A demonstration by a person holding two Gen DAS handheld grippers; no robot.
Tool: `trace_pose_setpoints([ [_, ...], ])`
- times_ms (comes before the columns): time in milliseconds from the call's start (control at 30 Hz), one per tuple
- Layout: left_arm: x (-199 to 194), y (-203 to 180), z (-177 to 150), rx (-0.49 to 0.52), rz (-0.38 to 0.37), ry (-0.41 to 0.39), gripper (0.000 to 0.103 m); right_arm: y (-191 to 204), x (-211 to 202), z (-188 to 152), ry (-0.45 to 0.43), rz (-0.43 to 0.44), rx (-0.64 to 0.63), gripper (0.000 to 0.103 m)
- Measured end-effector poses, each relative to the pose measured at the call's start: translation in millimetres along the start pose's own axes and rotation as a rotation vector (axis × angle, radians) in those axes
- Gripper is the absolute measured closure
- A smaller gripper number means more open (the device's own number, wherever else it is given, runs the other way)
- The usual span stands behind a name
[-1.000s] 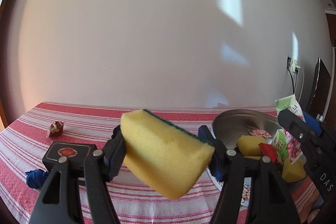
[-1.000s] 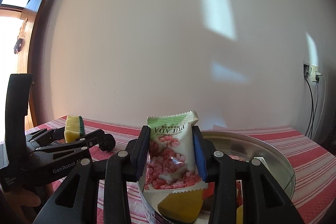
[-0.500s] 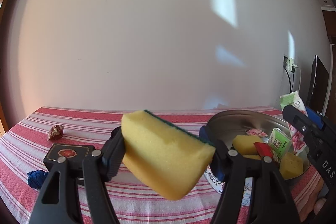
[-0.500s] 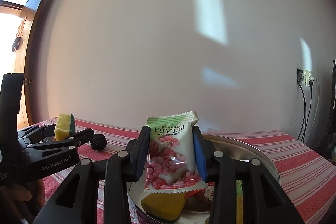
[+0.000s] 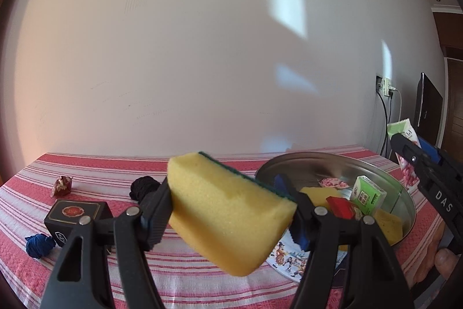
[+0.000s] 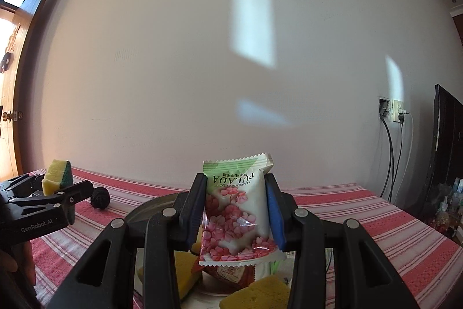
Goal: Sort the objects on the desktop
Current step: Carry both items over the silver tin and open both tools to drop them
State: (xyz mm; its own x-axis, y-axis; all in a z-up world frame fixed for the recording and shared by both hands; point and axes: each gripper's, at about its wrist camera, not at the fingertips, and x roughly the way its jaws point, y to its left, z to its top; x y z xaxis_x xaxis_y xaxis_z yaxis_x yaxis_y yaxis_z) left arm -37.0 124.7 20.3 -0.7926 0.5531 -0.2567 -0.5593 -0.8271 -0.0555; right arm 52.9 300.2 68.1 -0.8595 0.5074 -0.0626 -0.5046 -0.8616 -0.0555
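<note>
Currently left gripper (image 5: 231,210) fingers clamp sponge (image 5: 228,210) beside bowl rim (image 5: 303,157); right gripper (image 6: 235,210) fingers grip marshmallow packet (image 6: 237,213) above bowl.

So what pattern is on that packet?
Pink blossoms on white, green top; the packet shows best from the right wrist.

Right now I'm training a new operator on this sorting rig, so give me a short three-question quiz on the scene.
1. True or false: the left gripper holds a yellow sponge.
2. What does the right gripper hold? A) black box B) marshmallow packet C) blue yarn ball
3. Fill in: the green carton lies inside the metal ____.

Key: 1 true. 2 B, the marshmallow packet. 3 bowl.
</note>
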Motion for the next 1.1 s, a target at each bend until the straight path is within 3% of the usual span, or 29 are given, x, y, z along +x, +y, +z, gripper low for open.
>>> trace_pose_setpoints([
  [133,2.3,-13.7,-0.6,0.012,-0.019,0.005,0.034,-8.6,-12.8,2.0,-0.005,-0.026,-0.012,0.061],
  [800,23.2,-84.3,2.1,0.067,-0.098,0.025,0.034,-41.9,15.5,9.6,0.033,-0.11,-0.105,0.061],
  [1100,37.5,-104.5,1.7,0.059,-0.103,0.075,0.034,-65.3,40.2,5.3,0.142,-0.061,-0.045,0.061],
])
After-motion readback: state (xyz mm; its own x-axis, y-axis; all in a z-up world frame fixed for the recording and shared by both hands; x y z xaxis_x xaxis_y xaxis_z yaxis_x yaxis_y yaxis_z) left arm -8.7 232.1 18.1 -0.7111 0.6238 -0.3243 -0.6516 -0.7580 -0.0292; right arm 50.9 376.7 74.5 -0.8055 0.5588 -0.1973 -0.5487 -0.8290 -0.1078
